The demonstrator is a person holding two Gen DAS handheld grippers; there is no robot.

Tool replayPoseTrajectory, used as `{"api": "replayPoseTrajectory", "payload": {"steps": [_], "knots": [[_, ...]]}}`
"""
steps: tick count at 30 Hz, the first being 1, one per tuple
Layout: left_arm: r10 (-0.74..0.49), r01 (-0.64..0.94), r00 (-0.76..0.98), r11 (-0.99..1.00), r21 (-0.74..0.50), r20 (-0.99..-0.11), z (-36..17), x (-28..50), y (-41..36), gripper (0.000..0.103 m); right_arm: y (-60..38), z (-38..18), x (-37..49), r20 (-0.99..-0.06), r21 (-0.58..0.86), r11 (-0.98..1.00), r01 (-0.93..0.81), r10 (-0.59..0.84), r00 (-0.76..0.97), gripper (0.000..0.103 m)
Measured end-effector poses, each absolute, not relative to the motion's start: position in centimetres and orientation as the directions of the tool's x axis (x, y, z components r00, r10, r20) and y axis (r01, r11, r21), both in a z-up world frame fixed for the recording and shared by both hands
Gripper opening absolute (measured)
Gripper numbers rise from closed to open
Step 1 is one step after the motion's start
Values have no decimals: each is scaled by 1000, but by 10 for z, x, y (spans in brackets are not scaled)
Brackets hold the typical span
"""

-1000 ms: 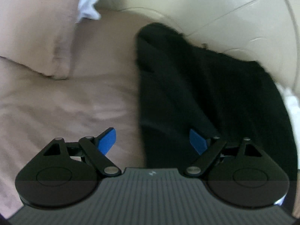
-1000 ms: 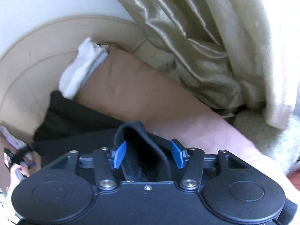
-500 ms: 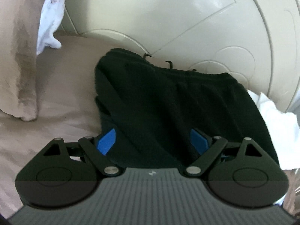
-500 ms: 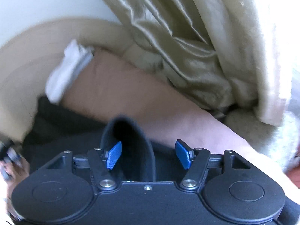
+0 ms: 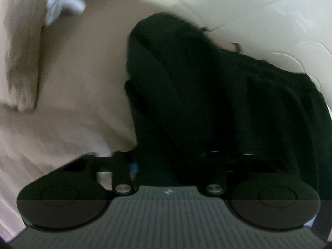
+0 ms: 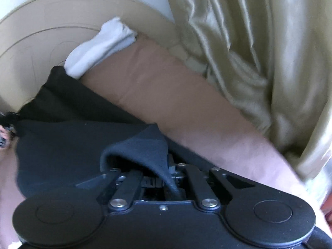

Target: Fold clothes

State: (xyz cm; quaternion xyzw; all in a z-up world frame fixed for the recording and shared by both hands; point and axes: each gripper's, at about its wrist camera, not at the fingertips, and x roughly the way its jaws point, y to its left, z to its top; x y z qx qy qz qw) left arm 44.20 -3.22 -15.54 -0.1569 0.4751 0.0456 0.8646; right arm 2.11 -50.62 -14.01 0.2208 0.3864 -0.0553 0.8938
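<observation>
A black garment [image 5: 217, 95] lies on the beige bed sheet [image 5: 78, 91], its top edge against the cream headboard [image 5: 259, 10]. My left gripper [image 5: 172, 166] is down on its near edge; the fingers are partly closed with dark cloth between them, only a bit of one blue pad [image 5: 134, 167] shows, and the grip is blurred. In the right wrist view my right gripper [image 6: 164, 178] is shut on a raised fold of the black garment [image 6: 141, 145], which spreads left over the bed.
A beige pillow [image 5: 18, 47] and a white cloth [image 5: 62, 2] lie at the left. In the right wrist view a folded white cloth [image 6: 101, 47] sits by the headboard [image 6: 41, 41], a long beige pillow [image 6: 176, 103] runs across, and olive satin curtains [image 6: 259, 51] hang at the right.
My right gripper has closed on the fold of black cloth. My left gripper has dropped onto the garment's near edge and its fingers have come closer together.
</observation>
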Motion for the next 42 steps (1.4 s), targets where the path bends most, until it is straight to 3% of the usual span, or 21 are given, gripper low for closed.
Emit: {"api": "replayPoseTrajectory", "payload": {"steps": [2,7,10,13,16,19,21,26,29,32,36,42], "knots": [[-45,-199,569,961,-190,-821,-142,437,-42,23,-503,-134,17,-699,346,897,276,50,713,4],[-79,-195,620,948,-251,-781,-103,440,-58,18,-506,-100,-1,-629,389,883,264,44,776,3],[-129,-112,673,956,-273,-729,-68,440,-89,17,-515,-70,-25,-561,419,860,292,-8,828,2],[-186,37,728,972,-234,-660,-28,439,-145,17,-518,-46,-47,-567,363,851,379,-121,815,2],[-196,125,681,981,-151,-706,-30,446,-206,18,-532,-40,-64,-630,360,819,448,-141,764,2],[-197,217,632,973,-73,-750,-32,454,-268,35,-540,-53,-72,-718,322,794,515,-149,679,2],[-185,257,604,966,-31,-775,-42,447,-294,39,-544,-70,-71,-765,284,786,549,-160,624,2],[-238,308,630,950,-43,-739,-45,394,-273,69,-559,-95,-67,-764,273,756,595,-205,612,3],[-283,329,604,940,-91,-745,-40,365,-238,69,-567,-103,-65,-752,303,755,582,-185,632,10],[-276,355,583,932,-65,-764,-35,335,-204,69,-573,-111,-78,-729,358,745,563,-153,667,41],[-339,518,507,855,-34,-792,-22,283,-178,69,-573,-123,-95,-718,409,742,532,-98,689,47],[-326,605,469,795,29,-821,-2,195,-169,69,-552,-120,-126,-705,384,773,505,-108,701,49]]}}
